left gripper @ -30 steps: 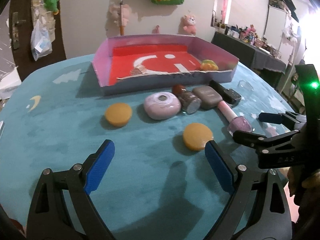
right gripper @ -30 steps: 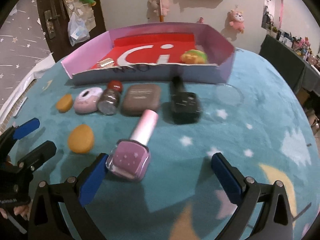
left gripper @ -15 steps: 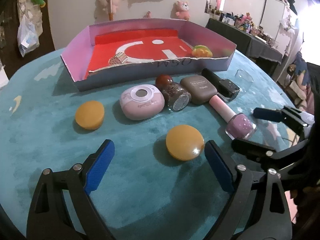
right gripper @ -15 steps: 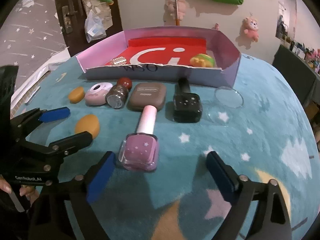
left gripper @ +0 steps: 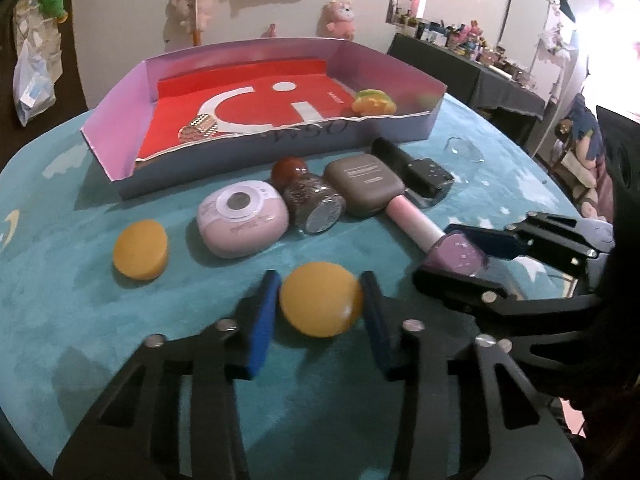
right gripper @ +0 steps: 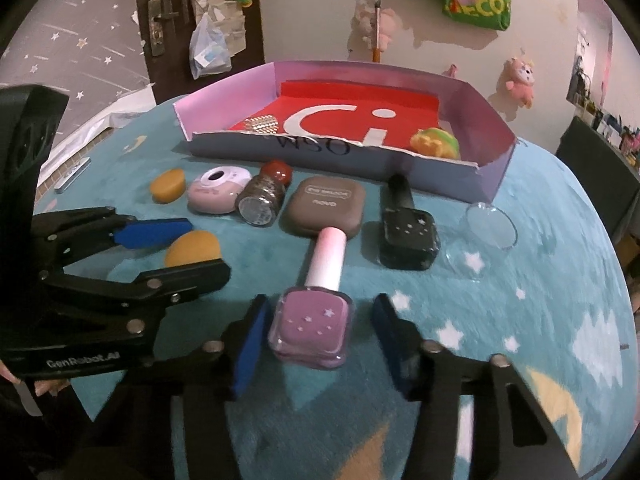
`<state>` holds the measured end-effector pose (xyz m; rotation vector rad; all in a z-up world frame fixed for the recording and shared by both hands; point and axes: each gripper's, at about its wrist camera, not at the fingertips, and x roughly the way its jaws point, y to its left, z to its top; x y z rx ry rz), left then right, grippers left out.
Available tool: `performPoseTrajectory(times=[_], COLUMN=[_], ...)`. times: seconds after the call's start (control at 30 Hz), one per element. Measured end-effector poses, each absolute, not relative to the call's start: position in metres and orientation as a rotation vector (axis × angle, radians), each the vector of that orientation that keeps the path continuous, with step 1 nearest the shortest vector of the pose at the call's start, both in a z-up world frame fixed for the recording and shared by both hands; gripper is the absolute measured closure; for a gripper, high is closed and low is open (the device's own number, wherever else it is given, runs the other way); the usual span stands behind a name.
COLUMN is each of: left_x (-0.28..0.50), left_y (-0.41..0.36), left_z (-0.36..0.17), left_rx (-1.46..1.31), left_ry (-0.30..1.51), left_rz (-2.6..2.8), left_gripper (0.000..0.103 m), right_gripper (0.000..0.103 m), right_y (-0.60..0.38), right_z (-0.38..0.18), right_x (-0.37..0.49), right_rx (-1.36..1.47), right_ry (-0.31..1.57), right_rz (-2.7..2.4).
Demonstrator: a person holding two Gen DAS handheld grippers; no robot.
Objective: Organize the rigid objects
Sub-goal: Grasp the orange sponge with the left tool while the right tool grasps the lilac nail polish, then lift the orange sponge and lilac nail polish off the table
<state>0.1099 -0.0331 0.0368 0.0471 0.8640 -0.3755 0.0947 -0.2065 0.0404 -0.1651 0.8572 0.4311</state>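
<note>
Left gripper (left gripper: pixel 320 312) jaws half-closed, straddling disc (left gripper: pixel 320 305); right gripper (right gripper: pixel 316 330) likewise around bottle (right gripper: pixel 312 330), neither gripped. Advised: close squarely before lifting.

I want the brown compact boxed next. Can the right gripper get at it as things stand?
Probably not directly. The right gripper straddles the purple nail polish bottle, whose pink cap reaches up to the brown compact. The glitter bottle and black polish bottle crowd its sides.
</note>
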Motion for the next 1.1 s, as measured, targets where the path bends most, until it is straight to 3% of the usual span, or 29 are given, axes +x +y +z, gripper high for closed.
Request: performPoseTrajectory(times=[0.03,1.1], left_x=[0.11,0.094], left_y=[-0.033,-0.028], left_z=[0.038,0.066], left_rx=[0.044,0.03], left_ry=[0.865,0.791], left_rz=[-0.374,-0.412], left_gripper=[0.067,0.067], right_gripper=[0.061,0.063], right_y=[-0.205,-0.216], right_z=[0.041,0.065], right_x=[0.093,0.086], right_rx=[-0.164,-0.098], right_ry=[0.851,0.776], right_rz=[0.442,0.465])
